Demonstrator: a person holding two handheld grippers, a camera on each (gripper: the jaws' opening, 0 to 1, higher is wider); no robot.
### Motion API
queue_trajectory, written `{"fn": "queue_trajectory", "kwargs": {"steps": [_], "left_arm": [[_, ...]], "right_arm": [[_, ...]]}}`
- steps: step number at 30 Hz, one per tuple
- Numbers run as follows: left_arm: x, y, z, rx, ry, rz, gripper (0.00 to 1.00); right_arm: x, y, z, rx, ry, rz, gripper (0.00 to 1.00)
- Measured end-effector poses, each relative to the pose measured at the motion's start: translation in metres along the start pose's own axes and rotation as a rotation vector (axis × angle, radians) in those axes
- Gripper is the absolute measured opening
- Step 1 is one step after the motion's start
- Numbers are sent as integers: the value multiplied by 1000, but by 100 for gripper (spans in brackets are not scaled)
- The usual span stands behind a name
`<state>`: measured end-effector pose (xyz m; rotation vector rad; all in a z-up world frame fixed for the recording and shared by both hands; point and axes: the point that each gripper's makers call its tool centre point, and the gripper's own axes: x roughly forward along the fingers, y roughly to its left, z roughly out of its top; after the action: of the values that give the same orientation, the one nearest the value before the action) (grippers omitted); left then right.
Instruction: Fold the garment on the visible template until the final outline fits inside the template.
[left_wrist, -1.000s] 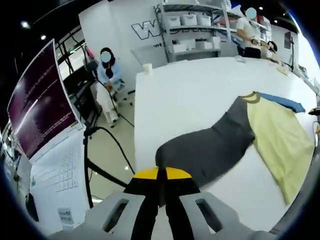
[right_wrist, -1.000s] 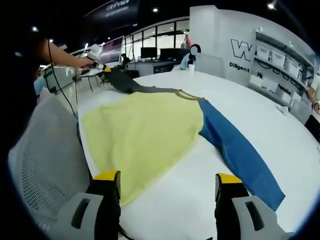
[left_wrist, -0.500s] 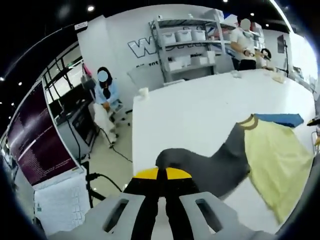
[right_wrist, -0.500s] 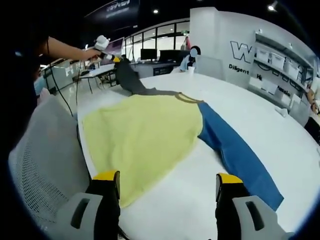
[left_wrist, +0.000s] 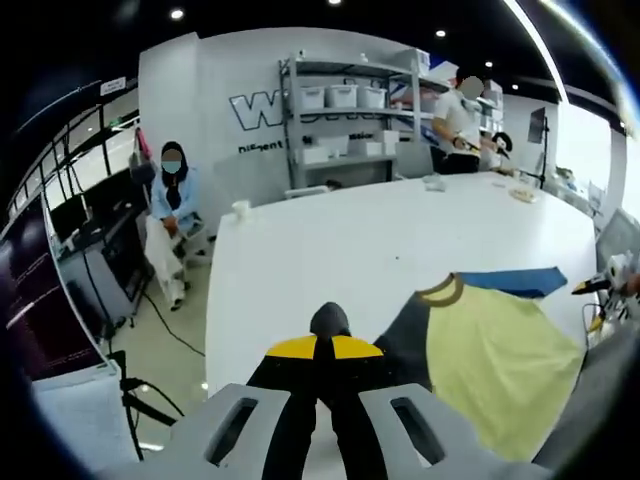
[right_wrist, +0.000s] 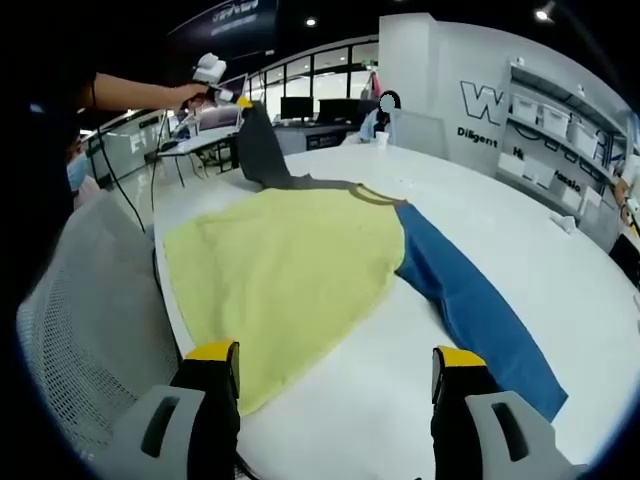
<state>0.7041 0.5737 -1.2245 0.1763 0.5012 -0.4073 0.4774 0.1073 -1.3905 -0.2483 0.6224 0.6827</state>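
White table (right_wrist: 520, 260) under garment (right_wrist: 290, 260); left tool (left_wrist: 322, 345) pinching grey sleeve (right_wrist: 258, 150), right tool (right_wrist: 335, 365) spread.

Yellow garment (right_wrist: 290, 270) with grey sleeve (right_wrist: 262, 150), blue sleeve (right_wrist: 475, 310), on white table (right_wrist: 530, 250)

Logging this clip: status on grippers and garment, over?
Left gripper shut on grey sleeve, lifted. Right gripper open, empty. Shirt unfolded on white table. No obstruction.

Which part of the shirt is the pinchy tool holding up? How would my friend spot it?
Find the big white table with the yellow shirt spread on it. Its blue sleeve lies flat. The grey sleeve on the other side is the one lifted off the table, pinched in the left gripper.
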Motion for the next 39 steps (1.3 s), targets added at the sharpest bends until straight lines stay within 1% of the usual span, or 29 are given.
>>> {"fn": "queue_trajectory", "kwargs": {"steps": [3,9,12,15,20,27,29,32,34,37,39], "left_arm": [[2,-14,5,16,-5,-29,5],[7,-30,15,16,-15,-70,5],[13,-38,17,23,-14,-98,5],[17,-51,19,8,-12,-135,5],[26,-70,21,18,-20,-173,5],[36,-91,25,22,-26,-218,5],[39,-99,26,50,-29,-227,5],[43,-109,28,27,-34,-253,5],[45,-117,30,36,-38,-263,5],[45,-135,38,50,-54,-300,5],[45,-144,43,52,-62,-313,5]], "right_arm": [[0,1,0,0,-1,1,76],[0,0,-2,1,2,0,76],[0,0,-1,3,1,0,77],[0,0,-1,4,-2,0,77],[0,1,0,6,-5,0,77],[0,3,-2,1,-1,3,77],[1,3,-2,4,-2,5,77],[1,4,0,6,-6,4,77],[1,4,1,7,-9,4,77],[0,5,1,0,-6,9,77],[0,5,1,-1,-3,10,77]]}}
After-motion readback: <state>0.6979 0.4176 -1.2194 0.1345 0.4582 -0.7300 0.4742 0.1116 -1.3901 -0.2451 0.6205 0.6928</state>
